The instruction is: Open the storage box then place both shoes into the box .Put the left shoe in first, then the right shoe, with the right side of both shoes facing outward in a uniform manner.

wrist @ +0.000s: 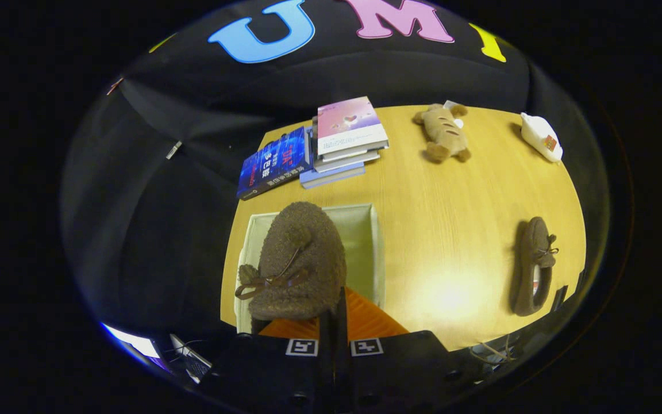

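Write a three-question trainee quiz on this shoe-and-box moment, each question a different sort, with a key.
1. True or false: the gripper is shut on a brown fuzzy shoe held over the open storage box.
2. Multiple choice: the other shoe lies
A. inside the box
B. on the wooden table, off to the right of the box
C. on the stack of books
3. Fill in: beyond the box, between the books and the white object, lies a bread-shaped plush ____.

Key: 1 true; 2 B; 3 toy.
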